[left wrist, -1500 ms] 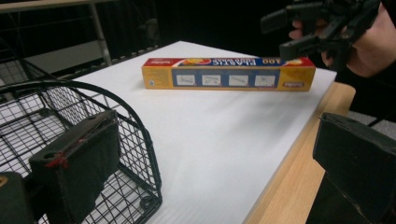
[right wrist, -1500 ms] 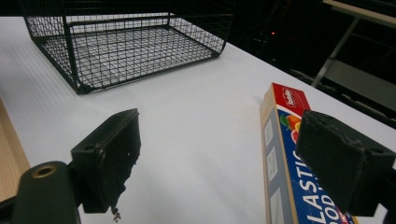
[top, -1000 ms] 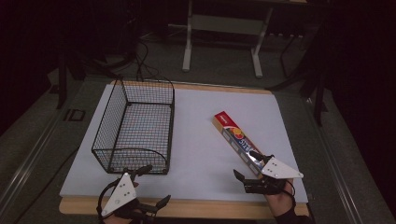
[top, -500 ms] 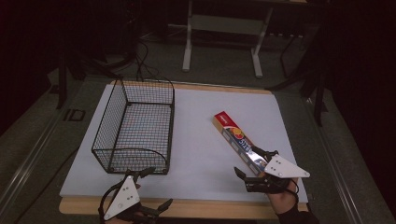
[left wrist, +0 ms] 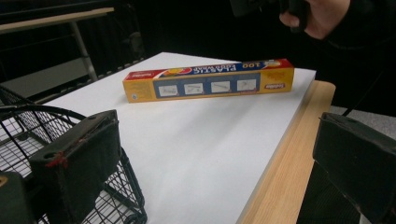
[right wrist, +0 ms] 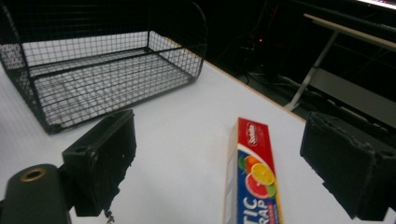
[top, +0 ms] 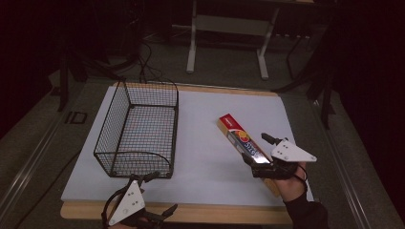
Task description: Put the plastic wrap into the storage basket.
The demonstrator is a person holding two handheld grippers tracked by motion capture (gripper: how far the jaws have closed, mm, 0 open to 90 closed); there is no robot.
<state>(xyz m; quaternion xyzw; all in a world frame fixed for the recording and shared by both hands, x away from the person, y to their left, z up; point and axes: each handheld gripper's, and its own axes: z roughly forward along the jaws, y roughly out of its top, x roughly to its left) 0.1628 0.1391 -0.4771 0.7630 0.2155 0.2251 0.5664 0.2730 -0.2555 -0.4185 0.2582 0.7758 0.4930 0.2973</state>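
- While my right tool [top: 258, 155] hangs over the near end of the plastic wrap box [top: 241, 140], its jaws are wide apart, one on each side of the box, and I cannot see them touching it.
- From my right tool's own view, the box [right wrist: 254, 179] lies flat on the white counter [right wrist: 187, 140], running off toward 12 o'clock between the two black jaws.
- On the counter [top: 205, 138], the box sits toward 3 o'clock and points from about 5 o'clock to 11 o'clock.
- The wire basket [top: 143, 131] stands toward 9 o'clock, well apart from the box, and nothing lies in it.
- My left tool [top: 150, 195] waits at about 7 o'clock, just by the near end of the basket, with its jaws apart and nothing in them.
- I think the step in hand is getting ready to grab the box.
- Next, I think my right tool must go lower so the jaws sit by the long sides, then squeeze.
- The box is long, so a grab near one end may let the far end droop.
- After that, I think it goes toward 9 o'clock, into the basket.
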